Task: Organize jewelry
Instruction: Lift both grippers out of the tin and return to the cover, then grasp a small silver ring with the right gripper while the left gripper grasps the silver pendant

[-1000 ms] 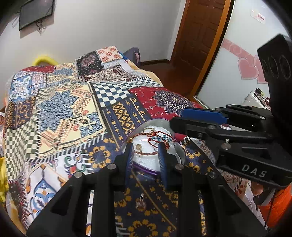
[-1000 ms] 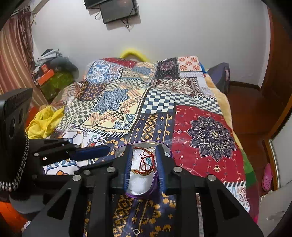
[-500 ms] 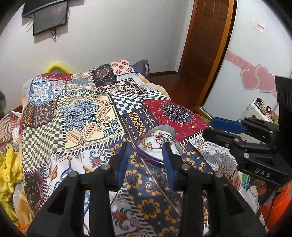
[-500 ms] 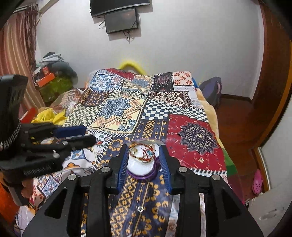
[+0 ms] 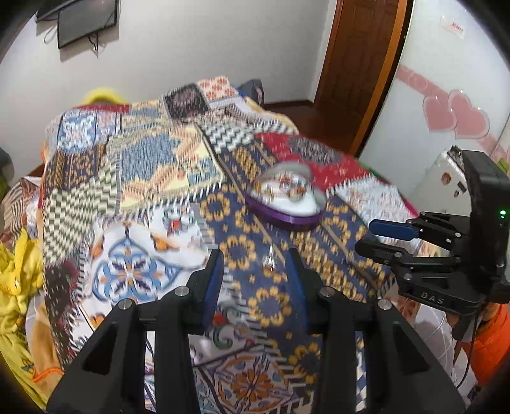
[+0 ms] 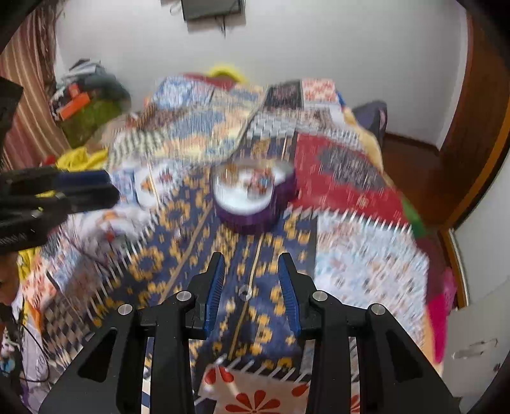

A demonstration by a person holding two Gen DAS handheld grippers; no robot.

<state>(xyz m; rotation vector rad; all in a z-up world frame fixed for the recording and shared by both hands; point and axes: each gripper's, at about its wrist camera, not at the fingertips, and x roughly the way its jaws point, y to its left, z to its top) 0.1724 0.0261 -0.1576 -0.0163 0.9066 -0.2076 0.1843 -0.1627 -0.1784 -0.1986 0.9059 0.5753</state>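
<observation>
A purple round jewelry box (image 5: 288, 200) with a white lining holds red and gold bracelets and lies on the patchwork bed cover; it also shows in the right wrist view (image 6: 253, 197). A small silver ring or earring (image 5: 269, 259) lies on the blue cloth in front of it, and shows in the right wrist view (image 6: 244, 291) too. My left gripper (image 5: 255, 270) is open and empty, well short of the box. My right gripper (image 6: 250, 277) is open and empty, above the small silver piece. Both views are blurred by motion.
The patchwork bed cover (image 5: 143, 178) fills the middle. Yellow cloth (image 5: 16, 280) lies at the left edge. A wooden door (image 5: 360, 63) stands at the right. Clutter (image 6: 86, 98) is piled by the striped curtain. A screen (image 6: 210, 9) hangs on the wall.
Both grippers have pulled back and up from the jewelry box, which was between their fingers a second ago. The box stays on the bed. Both views are now blurred.
</observation>
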